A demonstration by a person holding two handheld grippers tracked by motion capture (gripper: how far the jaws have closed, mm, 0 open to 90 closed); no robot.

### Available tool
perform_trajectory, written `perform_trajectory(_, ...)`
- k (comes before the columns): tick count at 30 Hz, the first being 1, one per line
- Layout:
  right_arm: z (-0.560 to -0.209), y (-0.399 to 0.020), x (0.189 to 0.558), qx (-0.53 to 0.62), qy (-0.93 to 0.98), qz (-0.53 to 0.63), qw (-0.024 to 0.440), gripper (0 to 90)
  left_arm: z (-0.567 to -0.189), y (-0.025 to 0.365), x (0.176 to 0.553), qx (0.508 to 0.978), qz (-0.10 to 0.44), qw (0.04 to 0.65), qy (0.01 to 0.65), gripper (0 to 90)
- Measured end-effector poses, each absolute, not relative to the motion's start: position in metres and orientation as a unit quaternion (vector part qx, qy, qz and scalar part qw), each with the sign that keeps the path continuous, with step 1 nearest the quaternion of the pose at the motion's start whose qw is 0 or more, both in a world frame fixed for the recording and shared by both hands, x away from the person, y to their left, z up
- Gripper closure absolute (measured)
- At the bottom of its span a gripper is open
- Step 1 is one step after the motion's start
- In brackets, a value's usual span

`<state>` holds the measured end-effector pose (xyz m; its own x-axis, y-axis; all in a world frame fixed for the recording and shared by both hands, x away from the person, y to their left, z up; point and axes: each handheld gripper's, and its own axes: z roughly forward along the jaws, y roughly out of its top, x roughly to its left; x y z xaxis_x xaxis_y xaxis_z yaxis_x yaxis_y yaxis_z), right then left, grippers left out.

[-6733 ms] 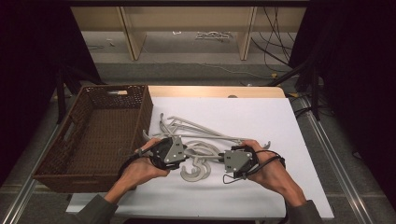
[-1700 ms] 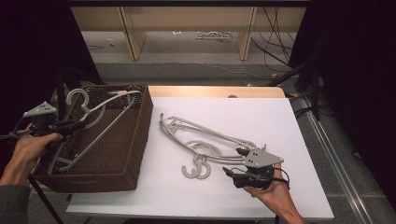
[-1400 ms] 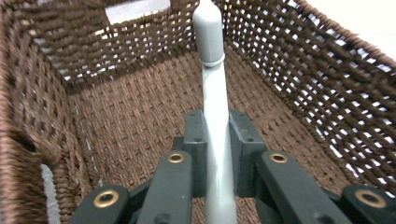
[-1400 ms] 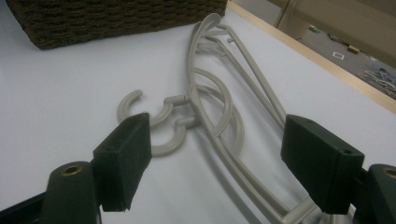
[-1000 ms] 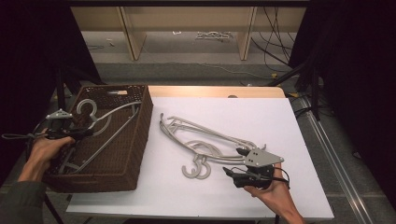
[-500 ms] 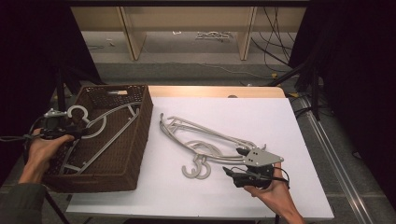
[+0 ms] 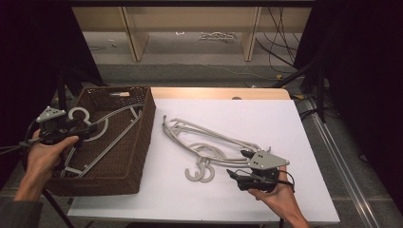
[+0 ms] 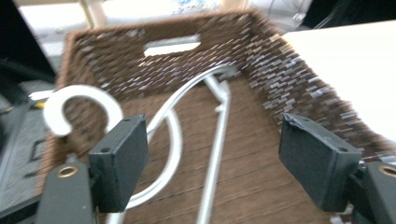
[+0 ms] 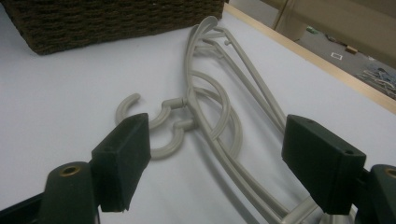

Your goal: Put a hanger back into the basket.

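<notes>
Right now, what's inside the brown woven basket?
Inside the brown woven basket lies one grey plastic hanger, its hook up at the rim. The near wall hides the basket's front floor, so anything down there can't be seen.

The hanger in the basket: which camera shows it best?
The high view: the grey hanger lies whole in the brown wicker basket, its hook near the open left gripper. The left gripper view shows it close but blurred and cut off. The right gripper view catches just the basket's outer wall.

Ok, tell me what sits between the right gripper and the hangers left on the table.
Nothing visible. The right gripper rests with open jaws right at the stacked grey hangers, whose hooks lie just ahead of its pads on the bare white tabletop.
</notes>
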<state>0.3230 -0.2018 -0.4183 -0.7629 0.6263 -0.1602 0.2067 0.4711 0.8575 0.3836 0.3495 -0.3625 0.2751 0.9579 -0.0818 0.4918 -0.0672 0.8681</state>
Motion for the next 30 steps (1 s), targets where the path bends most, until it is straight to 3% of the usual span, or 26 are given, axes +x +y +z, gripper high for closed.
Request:
perform_trajectory(13, -0.418, -0.202, 0.322, 0.256, 0.818, 0.457, 0.238, 24.2, -0.363, 0.292, 0.351, 0.662, 0.247, 0.517, 0.483, 19.1)
perform_trajectory(30, -0.421, -0.201, 0.321, 0.264, 0.811, 0.466, 0.234, 24.1, -0.37, 0.24, 0.329, 0.667, 0.225, 0.57, 0.422, 18.1)
